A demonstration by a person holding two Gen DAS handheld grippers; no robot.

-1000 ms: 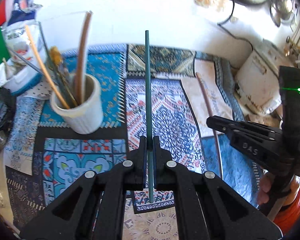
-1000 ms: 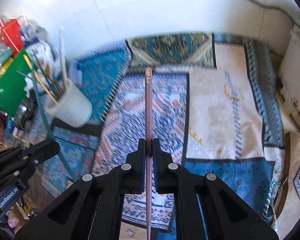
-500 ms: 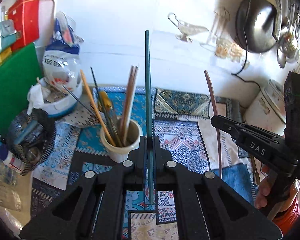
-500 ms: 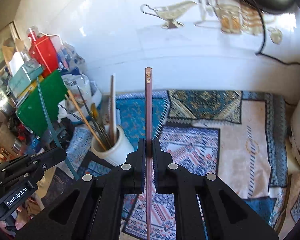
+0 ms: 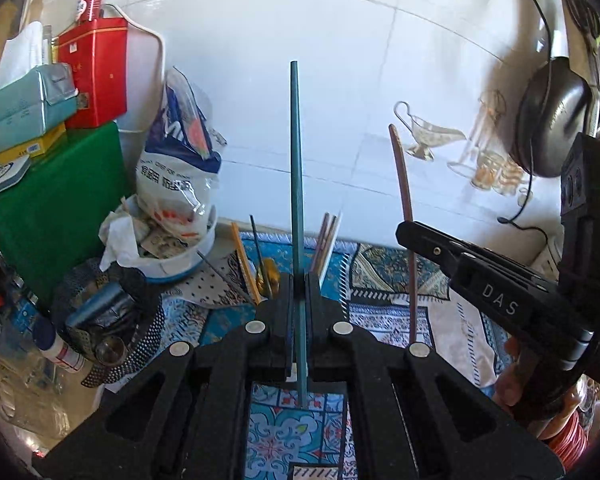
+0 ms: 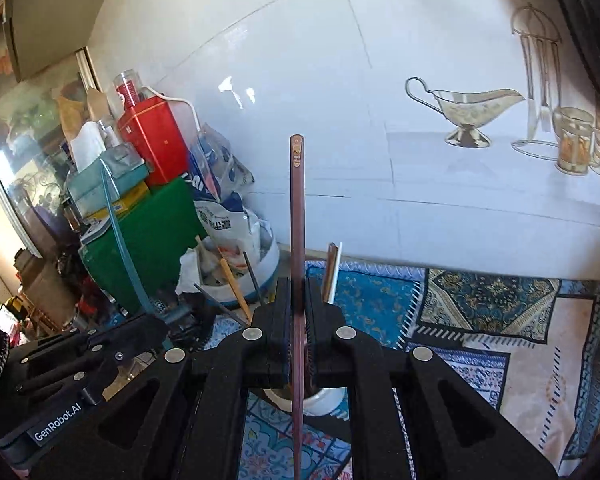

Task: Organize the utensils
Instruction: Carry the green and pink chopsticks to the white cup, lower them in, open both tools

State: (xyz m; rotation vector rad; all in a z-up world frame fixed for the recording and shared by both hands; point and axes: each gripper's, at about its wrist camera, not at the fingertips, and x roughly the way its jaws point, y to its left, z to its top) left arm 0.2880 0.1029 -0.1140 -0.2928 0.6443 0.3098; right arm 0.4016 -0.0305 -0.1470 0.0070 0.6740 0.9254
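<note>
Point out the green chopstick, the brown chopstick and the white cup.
green chopstick (image 5: 296, 168): left wrist view, mid shaft.
brown chopstick (image 6: 297, 216): right wrist view, upper shaft.
white cup (image 6: 324, 398): right wrist view, wall below the right gripper's fingers.

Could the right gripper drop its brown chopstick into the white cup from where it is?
Probably yes. The right gripper, shut on the brown chopstick, hangs above the white cup; only the utensils already standing in it crowd the opening.
</note>
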